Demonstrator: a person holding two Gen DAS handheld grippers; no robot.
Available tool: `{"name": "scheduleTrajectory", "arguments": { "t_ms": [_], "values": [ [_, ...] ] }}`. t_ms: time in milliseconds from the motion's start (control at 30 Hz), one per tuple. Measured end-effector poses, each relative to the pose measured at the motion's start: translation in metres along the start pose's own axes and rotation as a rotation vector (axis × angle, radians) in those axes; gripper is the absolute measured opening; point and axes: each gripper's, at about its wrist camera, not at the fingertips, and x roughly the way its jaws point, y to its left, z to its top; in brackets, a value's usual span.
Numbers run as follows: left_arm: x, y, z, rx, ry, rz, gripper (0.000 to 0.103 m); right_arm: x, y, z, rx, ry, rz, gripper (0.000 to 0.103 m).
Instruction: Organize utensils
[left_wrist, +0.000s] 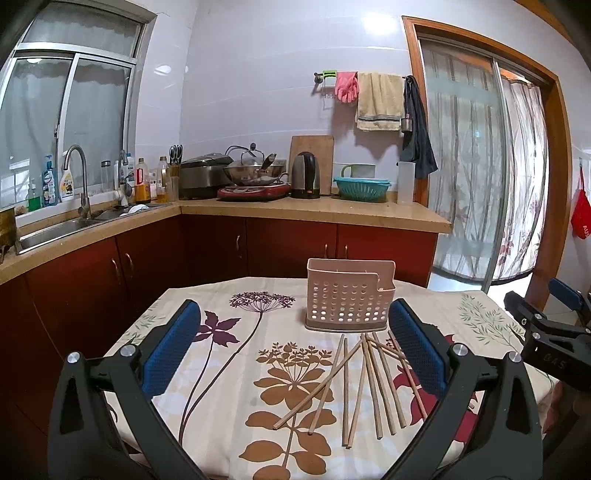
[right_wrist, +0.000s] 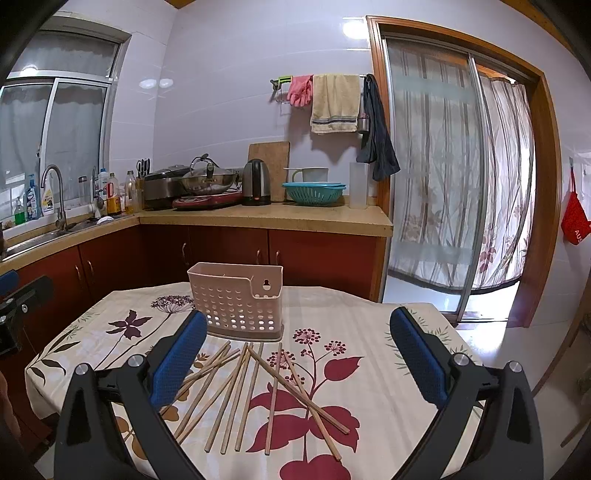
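Chopsticks (right_wrist: 255, 391) lie scattered mid-table, just before the holder (right_wrist: 236, 302) near the far edge. Both grippers, left (left_wrist: 295, 347) and right (right_wrist: 299, 354), hang wide open, apparently empty. Sorting seems unstarted; next, pinch one stick.
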Motion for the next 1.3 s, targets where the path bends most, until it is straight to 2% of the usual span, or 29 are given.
{"name": "scheduleTrajectory", "arguments": {
  "t_ms": [767, 967, 1033, 1300],
  "values": [
    [-0.008, 0.000, 0.000, -0.007, -0.012, 0.001, 0.099, -0.001, 0.002, 0.002, -0.001, -0.007, -0.001, 0.097],
    [-0.012, -0.006, 0.010, -0.006, -0.014, -0.002, 0.099, -0.003, 0.003, 0.003, -0.002, -0.009, -0.001, 0.097],
    [-0.008, 0.001, 0.001, -0.008, -0.013, 0.002, 0.099, -0.003, 0.003, 0.003, -0.002, -0.009, -0.001, 0.097],
    [-0.008, 0.001, 0.000, -0.009, -0.013, 0.000, 0.099, -0.003, 0.003, 0.004, -0.003, -0.010, 0.000, 0.097]
  ]
}}
